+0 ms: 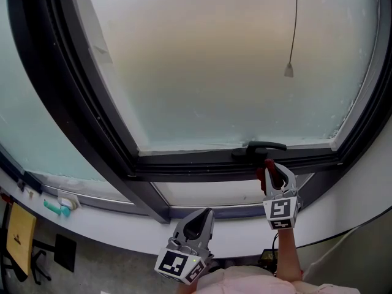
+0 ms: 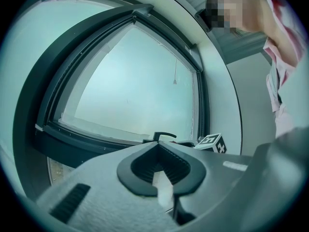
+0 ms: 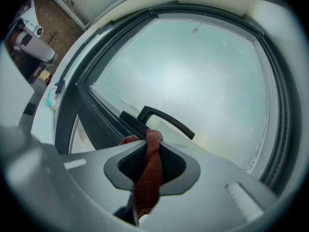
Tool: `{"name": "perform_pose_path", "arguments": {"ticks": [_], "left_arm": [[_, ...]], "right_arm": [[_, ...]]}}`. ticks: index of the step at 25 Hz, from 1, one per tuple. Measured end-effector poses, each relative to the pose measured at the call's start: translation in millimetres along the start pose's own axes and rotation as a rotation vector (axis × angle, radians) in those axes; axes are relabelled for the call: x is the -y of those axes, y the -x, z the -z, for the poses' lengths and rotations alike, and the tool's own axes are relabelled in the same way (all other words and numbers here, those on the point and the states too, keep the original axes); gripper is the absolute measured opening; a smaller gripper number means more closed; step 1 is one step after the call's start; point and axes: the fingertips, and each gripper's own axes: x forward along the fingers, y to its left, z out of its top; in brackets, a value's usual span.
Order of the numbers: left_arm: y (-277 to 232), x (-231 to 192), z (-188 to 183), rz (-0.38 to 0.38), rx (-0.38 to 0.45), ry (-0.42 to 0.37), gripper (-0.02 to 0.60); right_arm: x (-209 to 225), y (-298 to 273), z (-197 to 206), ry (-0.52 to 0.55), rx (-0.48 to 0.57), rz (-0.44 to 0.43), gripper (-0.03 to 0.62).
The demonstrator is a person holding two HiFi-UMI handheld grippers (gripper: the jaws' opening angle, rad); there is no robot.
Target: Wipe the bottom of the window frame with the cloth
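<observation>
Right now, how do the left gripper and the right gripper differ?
The right gripper clamps the red cloth; the left gripper is shut on nothing. The right gripper is up at the bottom of the window frame, below the handle; the left gripper sits lower, over the white sill. Both are grey and point at the window.

— What hangs before the frosted pane [image 1: 214, 72]?
— A thin cord [image 1: 294, 23], far right, with a small pale end-piece [image 1: 288, 71].
— And lower down?
— A black handle [image 1: 265, 146] lies level along the pane's near edge. At the left, a teal item [image 1: 55, 208] rests on the white sill [image 1: 122, 228]. A yellow board [image 1: 20, 229] shows below it, nearer.
</observation>
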Motion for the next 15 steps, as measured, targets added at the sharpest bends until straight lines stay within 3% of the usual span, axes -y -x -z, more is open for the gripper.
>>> {"name": "perform_pose_path", "arguments": {"ticks": [15], "left_arm": [[-25.0, 24.7, 4.3, 0.073, -0.005, 0.025, -0.006]], "right_arm": [[7.5, 1.4, 6.4, -0.014, 0.024, -0.024, 0.067]]}}
